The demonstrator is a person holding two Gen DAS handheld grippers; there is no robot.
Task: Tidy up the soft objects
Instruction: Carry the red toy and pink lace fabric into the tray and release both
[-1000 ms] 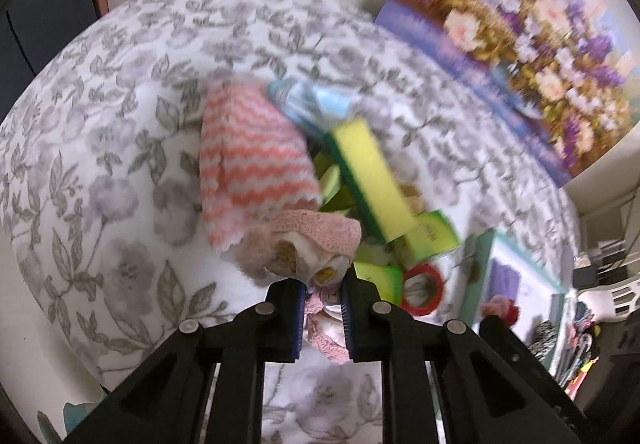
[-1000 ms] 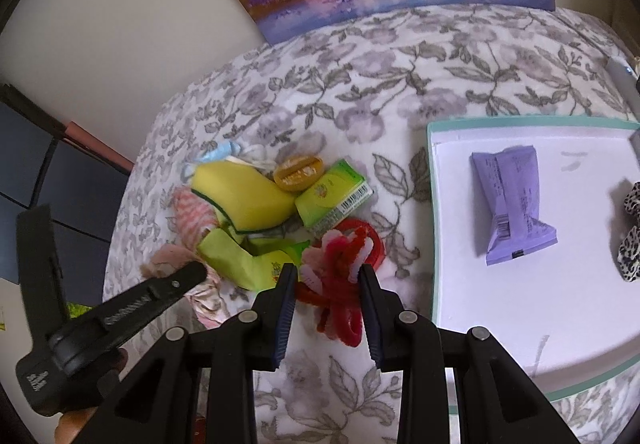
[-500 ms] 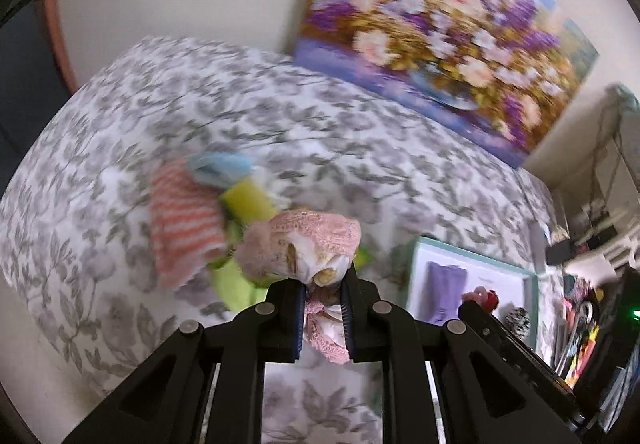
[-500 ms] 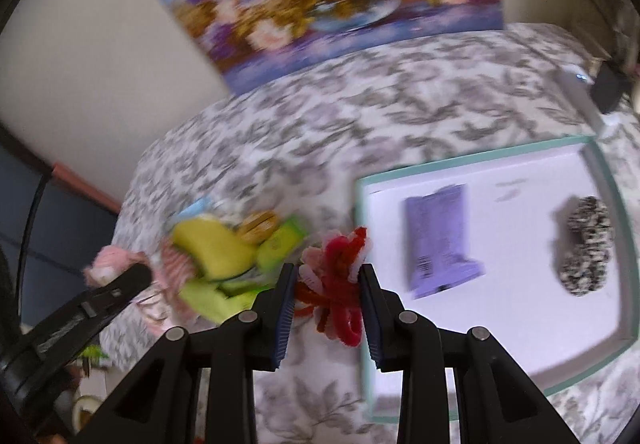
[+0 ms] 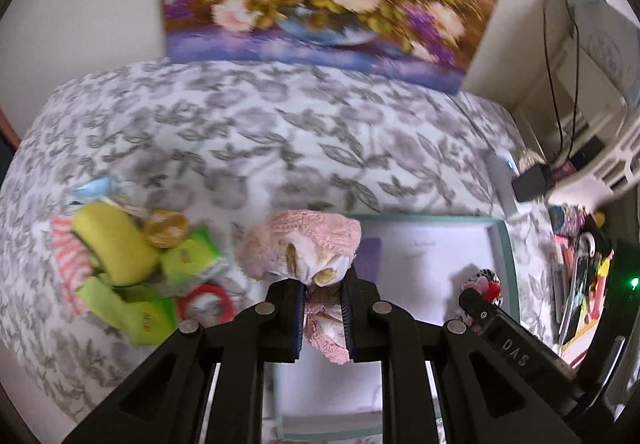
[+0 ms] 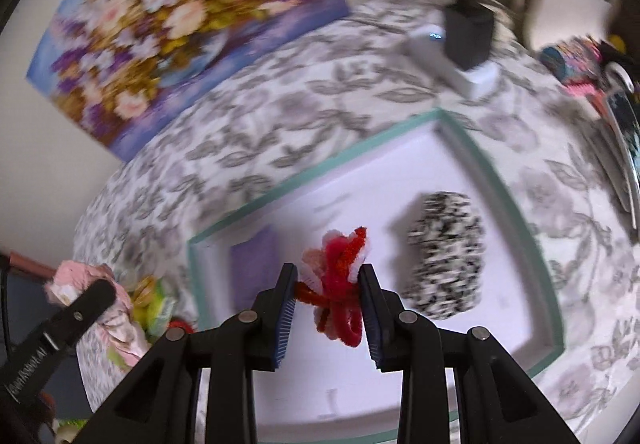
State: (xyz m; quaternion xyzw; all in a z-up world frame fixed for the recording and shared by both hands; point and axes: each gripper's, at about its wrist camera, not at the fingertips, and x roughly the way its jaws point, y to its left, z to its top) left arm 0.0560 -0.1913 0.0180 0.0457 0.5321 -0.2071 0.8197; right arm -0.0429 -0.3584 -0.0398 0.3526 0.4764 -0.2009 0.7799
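Both tongs were loaded over the tray (image 6: 496, 179) at mid-frame, left gripper (image 5: 323, 318) clamped on a pink scrunchie (image 5: 304, 244), right gripper (image 6: 329, 314) on a red scrunchie (image 6: 340, 264); a spotted scrunchie (image 6: 444, 248) lay inside, a pile (image 5: 132, 256) waited lower left.

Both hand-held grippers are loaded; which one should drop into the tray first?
Right, probably. The right hand-held gripper holds the red scrunchie over bare tray floor. The left hand-held gripper, with the pink lace cloth, appears only at the tray's near-left edge.
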